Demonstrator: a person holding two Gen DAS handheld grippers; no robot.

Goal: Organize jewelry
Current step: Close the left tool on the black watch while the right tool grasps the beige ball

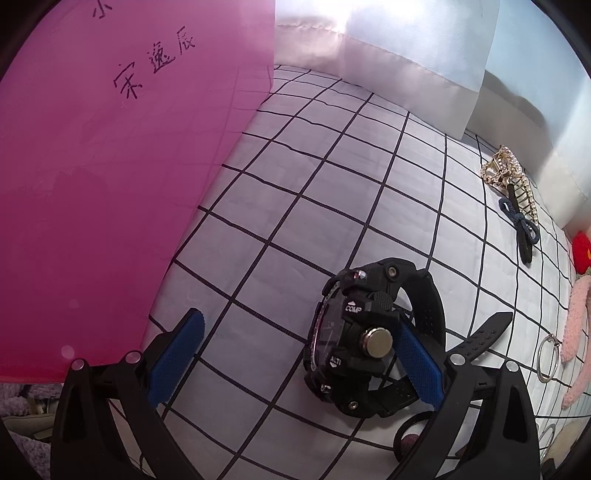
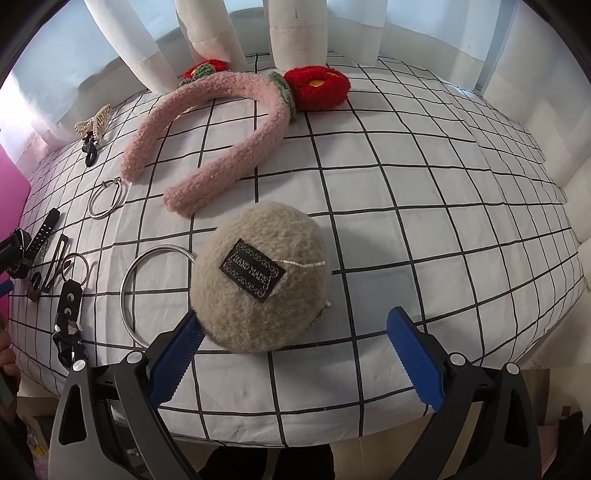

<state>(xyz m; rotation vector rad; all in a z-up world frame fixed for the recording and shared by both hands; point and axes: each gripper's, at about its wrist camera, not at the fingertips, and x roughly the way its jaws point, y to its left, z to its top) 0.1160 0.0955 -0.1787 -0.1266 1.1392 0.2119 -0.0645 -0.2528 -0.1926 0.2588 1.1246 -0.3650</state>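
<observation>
In the left wrist view my left gripper (image 1: 295, 354) is open. A black sports watch (image 1: 354, 339) stands on its side on the checked cloth (image 1: 280, 206) between the fingers, against the right pad (image 1: 421, 369). In the right wrist view my right gripper (image 2: 295, 354) is open and empty. A beige fluffy pouch (image 2: 258, 277) with a "hand made" label lies just ahead, touching the left pad (image 2: 177, 362). A silver bangle (image 2: 147, 288) lies partly under it. A pink knitted headband (image 2: 221, 140) with red flowers lies further back.
A pink box (image 1: 92, 184) with handwriting stands left of the watch. A gold pearl hair clip (image 1: 506, 173) and a dark bow clip (image 1: 521, 221) lie far right. Smaller rings (image 2: 105, 199), a key strap (image 2: 70, 317) and dark clips (image 2: 48, 273) lie left. White curtains (image 2: 295, 33) hang behind.
</observation>
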